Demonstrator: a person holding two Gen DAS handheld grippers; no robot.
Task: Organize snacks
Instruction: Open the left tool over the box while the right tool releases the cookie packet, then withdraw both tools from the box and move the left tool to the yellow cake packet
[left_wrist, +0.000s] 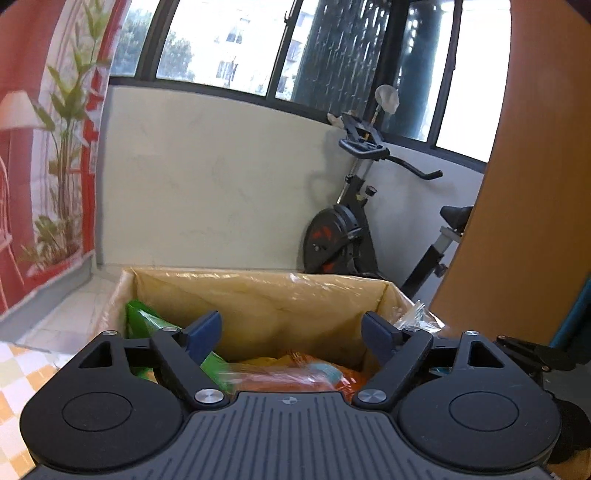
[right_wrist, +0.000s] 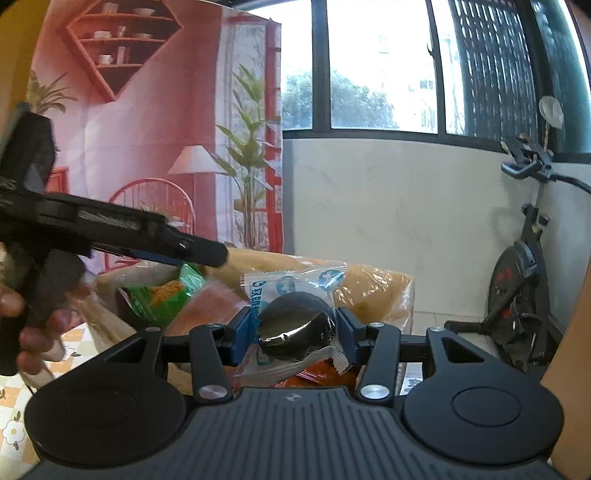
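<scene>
Left wrist view, left gripper: the black two-finger left gripper (left_wrist: 291, 334) with blue pads has its jaws wide apart and nothing between them.
Left wrist view, box: a brown cardboard box lined with clear plastic film (left_wrist: 258, 295) sits straight ahead, below the fingers.
Left wrist view, box contents: a bright green snack packet (left_wrist: 147, 321) leans against the box's left wall; an orange snack packet (left_wrist: 295, 376) lies on the bottom, seen between the open fingers.
Left wrist view, right of the box: crinkled clear wrapping (left_wrist: 417, 317) shows just past the right finger, by the box's right wall.
Left wrist view, background: a pale wall under dark-framed windows, and a black exercise bike (left_wrist: 351, 229) standing against it.

Right wrist view, right gripper: the black right gripper (right_wrist: 291, 332) is closed on a clear snack wrapper with blue print, holding a dark round piece (right_wrist: 295, 317); both blue pads press its sides.
Right wrist view, held snack's place: it hangs in front of the box, above the orange packets.
Right wrist view, left gripper: it reaches in from the left over the box, gripped by a person's hand (right_wrist: 33, 325); its jaws cannot be judged here.
Right wrist view, surface: a checked cloth with flowers (right_wrist: 14, 424) at lower left.
Right wrist view, backdrop: a pink printed wall hanging (right_wrist: 147, 122).
</scene>
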